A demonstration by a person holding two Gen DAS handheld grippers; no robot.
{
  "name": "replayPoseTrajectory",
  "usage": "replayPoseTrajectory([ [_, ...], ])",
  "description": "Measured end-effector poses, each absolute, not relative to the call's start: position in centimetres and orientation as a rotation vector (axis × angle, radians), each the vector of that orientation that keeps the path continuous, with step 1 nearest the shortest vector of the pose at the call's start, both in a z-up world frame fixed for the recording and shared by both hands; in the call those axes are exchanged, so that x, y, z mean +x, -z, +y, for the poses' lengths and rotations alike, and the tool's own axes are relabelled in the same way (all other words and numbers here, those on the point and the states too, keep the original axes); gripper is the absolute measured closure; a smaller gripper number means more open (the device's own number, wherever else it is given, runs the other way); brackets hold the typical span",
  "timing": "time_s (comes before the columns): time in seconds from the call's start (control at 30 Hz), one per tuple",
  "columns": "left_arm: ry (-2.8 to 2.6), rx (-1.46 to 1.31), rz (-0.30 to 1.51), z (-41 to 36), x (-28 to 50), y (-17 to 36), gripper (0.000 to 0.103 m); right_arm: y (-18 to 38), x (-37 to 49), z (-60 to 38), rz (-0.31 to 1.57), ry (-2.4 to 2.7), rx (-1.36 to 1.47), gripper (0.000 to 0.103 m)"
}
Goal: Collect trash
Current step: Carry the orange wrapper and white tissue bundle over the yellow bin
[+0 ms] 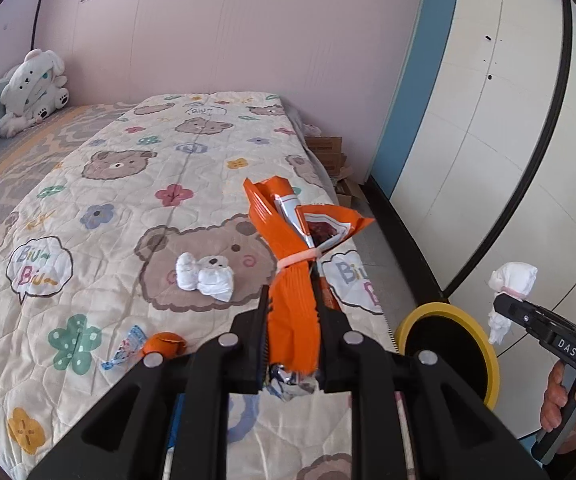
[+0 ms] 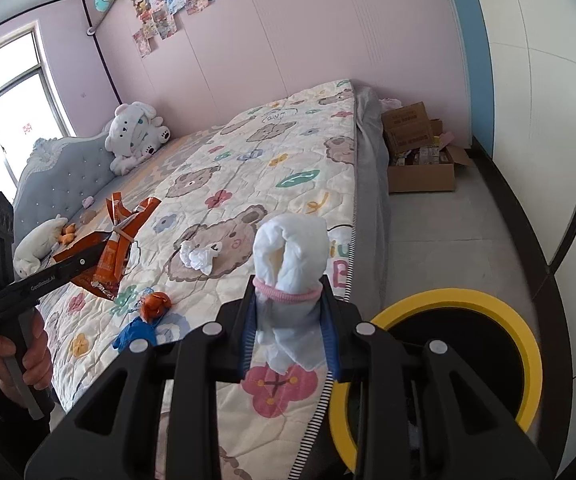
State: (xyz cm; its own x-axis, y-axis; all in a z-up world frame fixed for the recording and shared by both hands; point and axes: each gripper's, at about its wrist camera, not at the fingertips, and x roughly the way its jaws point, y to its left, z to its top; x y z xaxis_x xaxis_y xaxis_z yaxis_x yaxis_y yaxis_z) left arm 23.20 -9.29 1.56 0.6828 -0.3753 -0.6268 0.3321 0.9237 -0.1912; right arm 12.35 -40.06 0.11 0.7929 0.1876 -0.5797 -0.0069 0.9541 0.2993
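My left gripper (image 1: 291, 294) is shut on an orange snack wrapper (image 1: 293, 236) tied with a pale band, held above the bed; it also shows in the right wrist view (image 2: 118, 236). My right gripper (image 2: 289, 292) is shut on a white tissue bundle (image 2: 289, 256) with a pink band, held near the bed's edge beside the yellow-rimmed bin (image 2: 525, 332). That bundle (image 1: 511, 280) and the bin (image 1: 491, 364) show at right in the left wrist view. A crumpled white tissue (image 1: 206, 276), an orange scrap (image 1: 164, 344) and a blue wrapper (image 2: 134, 332) lie on the bed.
The bed has a bear-print quilt (image 1: 128, 184) with a white plush toy (image 1: 34, 90) at its head. Cardboard boxes (image 2: 419, 148) stand on the floor past the bed's foot. A white wardrobe (image 2: 535, 120) runs along the right. A small white plush (image 2: 36, 250) lies near the left hand.
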Motion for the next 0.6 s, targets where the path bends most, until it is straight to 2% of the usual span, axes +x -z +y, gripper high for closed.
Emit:
replayPoseTrajectory([
  [0.6,0.583,0.020,0.739,-21.2,22.4,-0.2,0.087,1.2,9.2,-48.0,0.642,0.027,0.355,0.076],
])
